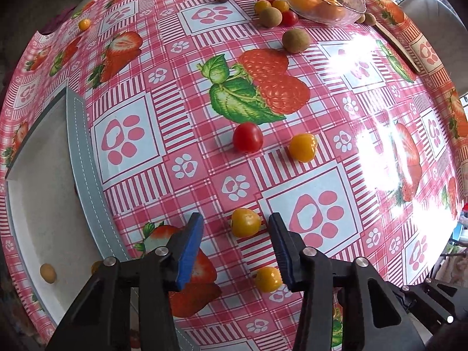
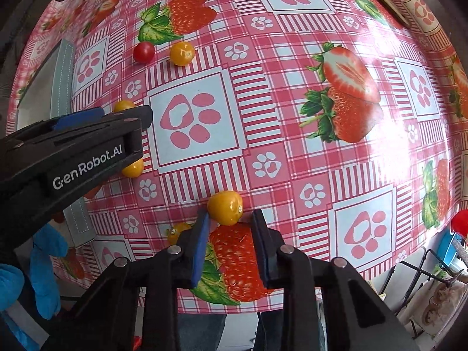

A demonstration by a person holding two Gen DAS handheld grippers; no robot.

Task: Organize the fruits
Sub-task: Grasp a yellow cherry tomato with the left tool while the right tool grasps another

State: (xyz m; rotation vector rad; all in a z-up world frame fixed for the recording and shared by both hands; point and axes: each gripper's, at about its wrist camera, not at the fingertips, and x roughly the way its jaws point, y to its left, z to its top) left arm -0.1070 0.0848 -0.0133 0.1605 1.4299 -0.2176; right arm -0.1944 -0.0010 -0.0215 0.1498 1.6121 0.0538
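Yellow cherry tomato (image 2: 225, 207) sits pinched at the very tips of the right claw (image 2: 229, 215), which is clenched on it. The near-side pad overlaps its skin and the far finger is hard by its stem scar. The claw points straight down at the strawberry-print oilcloth (image 2: 292, 175).

Handling, by the look of it: light, thin-skinned, glossy and apt to squirt out sideways, so a gentle squeeze across the fat middle is best. It's near-round. The slight long axis looks to run across the gap w/ the scar end toward the right-hand finger.

The left claw (image 1: 235, 218) is released. A second yellow tomato (image 1: 245, 222) lies on the cloth between its blue pads (image 1: 190, 242), w/ clear gaps both sides, nearer the right pad. Its pointed end faces that pad.

A grey tray (image 1: 77, 134), off to this claw's left, already holds one small yellow fruit. More tomatoes lie ahead of the tips, and a glass bowl (image 1: 351, 8) is far beyond.
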